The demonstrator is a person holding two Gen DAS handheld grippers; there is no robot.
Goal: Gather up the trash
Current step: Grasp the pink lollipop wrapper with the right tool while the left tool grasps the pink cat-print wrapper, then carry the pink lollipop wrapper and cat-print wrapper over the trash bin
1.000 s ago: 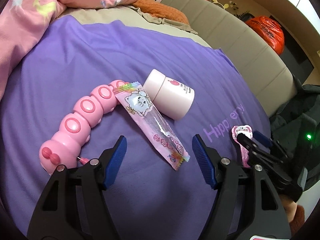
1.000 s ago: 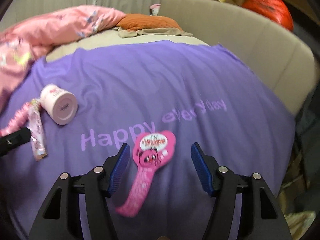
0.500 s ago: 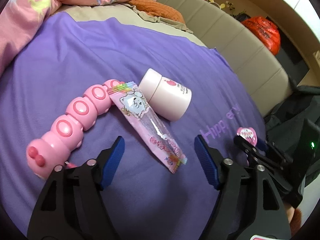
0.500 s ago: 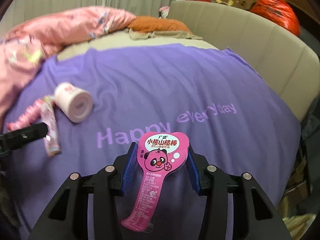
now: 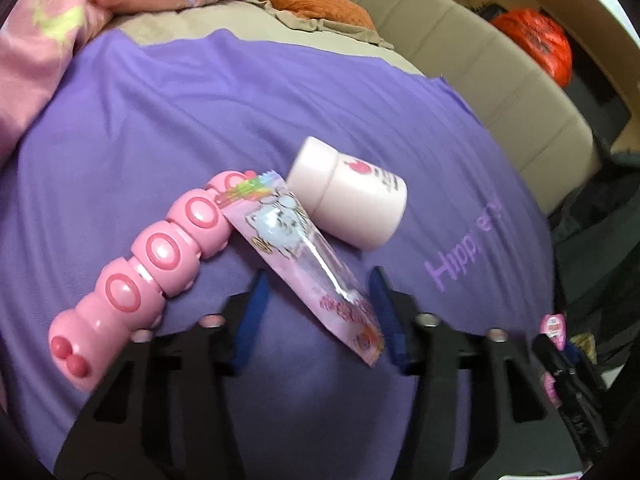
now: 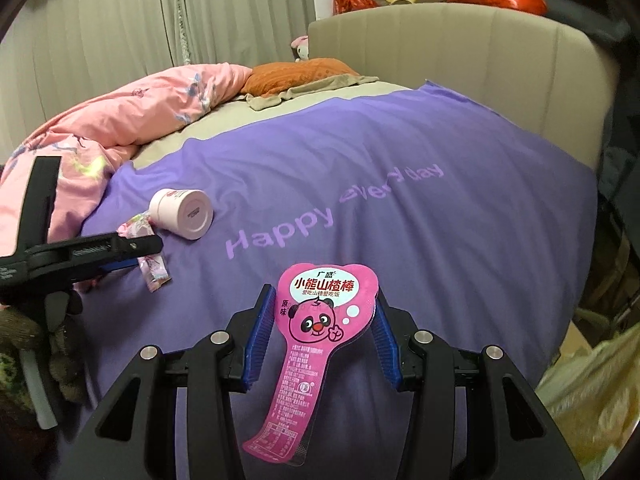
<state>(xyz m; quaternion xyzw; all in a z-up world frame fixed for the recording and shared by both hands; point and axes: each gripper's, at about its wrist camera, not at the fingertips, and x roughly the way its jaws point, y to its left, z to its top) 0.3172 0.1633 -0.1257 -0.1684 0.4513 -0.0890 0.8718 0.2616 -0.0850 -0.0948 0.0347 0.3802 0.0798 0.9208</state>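
Above the purple bedspread (image 6: 400, 216), right gripper (image 6: 322, 318) clamps the panda wrapper (image 6: 320, 320); left gripper (image 5: 320, 312), half-open, straddles the candy sachet (image 5: 304, 256); bottle (image 5: 352, 204) remains.

Between my right jaws sits a magenta panda wrapper (image 6: 320, 320) — spoon-shaped, its heart-shaped head clamped, its narrow tail hanging down. On the purple bed cover a long pink sachet (image 5: 308, 264) lies flat, slanting — its rainbow end overlapping a pink toy. Just beside it, a pale pink bottle (image 5: 352, 200) rests on its side.
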